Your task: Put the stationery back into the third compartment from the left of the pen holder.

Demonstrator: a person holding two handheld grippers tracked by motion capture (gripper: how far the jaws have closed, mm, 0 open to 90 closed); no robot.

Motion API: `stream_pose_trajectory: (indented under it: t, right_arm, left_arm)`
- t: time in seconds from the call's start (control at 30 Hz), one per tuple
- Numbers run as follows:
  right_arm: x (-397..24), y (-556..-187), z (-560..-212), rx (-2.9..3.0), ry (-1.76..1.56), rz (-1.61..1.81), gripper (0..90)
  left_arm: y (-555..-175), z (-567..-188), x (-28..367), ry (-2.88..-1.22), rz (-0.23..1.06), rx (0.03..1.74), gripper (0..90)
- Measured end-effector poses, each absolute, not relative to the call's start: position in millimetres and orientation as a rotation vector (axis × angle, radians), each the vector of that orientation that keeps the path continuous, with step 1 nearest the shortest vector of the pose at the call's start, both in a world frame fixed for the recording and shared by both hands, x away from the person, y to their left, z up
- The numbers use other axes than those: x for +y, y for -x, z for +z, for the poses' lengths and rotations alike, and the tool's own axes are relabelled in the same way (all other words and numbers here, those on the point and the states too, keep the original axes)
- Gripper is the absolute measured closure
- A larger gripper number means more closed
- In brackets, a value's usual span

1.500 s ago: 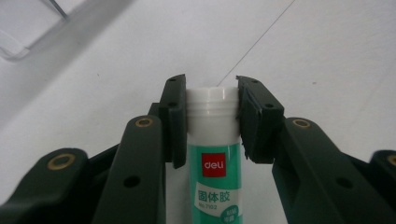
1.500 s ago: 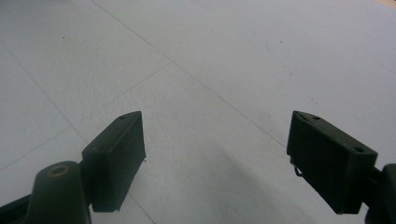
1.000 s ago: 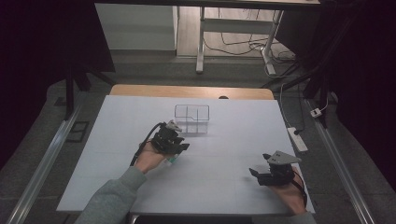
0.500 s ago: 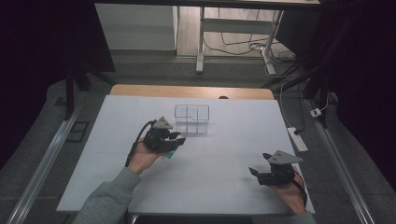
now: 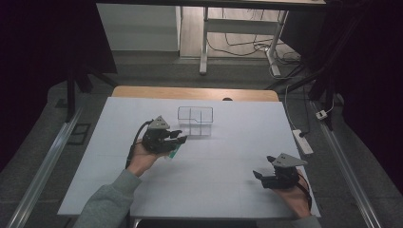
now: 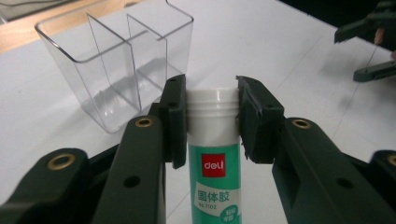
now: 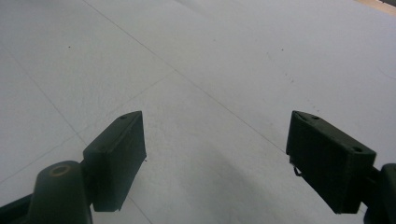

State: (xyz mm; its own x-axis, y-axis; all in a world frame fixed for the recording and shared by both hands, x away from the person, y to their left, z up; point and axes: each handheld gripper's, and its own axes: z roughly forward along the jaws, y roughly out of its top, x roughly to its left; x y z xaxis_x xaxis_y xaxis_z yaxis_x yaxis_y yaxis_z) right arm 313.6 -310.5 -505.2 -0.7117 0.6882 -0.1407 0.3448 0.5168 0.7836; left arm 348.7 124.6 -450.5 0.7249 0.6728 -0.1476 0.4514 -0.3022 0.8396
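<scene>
- Glue stick (image 6: 214, 154), green Deli label, pinched at its white cap between the jaws of the left gripper (image 5: 166, 139), held just short of the clear divided organizer (image 6: 116, 65).
- Step in hand, likely: drop the stick into one compartment.
- Do it well: bring the stick upright over a single cell, clear the thin dividers, lower before releasing; the light box could tip if bumped.
- Right gripper (image 5: 278, 175) rests spread wide and empty over the white table (image 5: 223, 156), well apart; it could steady the box.
</scene>
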Motion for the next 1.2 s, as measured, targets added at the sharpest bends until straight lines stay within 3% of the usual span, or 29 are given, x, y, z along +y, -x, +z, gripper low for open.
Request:
stream_pose_trajectory:
  t: [1.2]
  right_arm:
    - [-309.8, -314.1, -507.1, 2.326, -0.853, 1.040, 19.3]
  left_arm:
    - [-380.8, -422.0, 117.6, -1.772, 0.273, 0.811, 64.5]
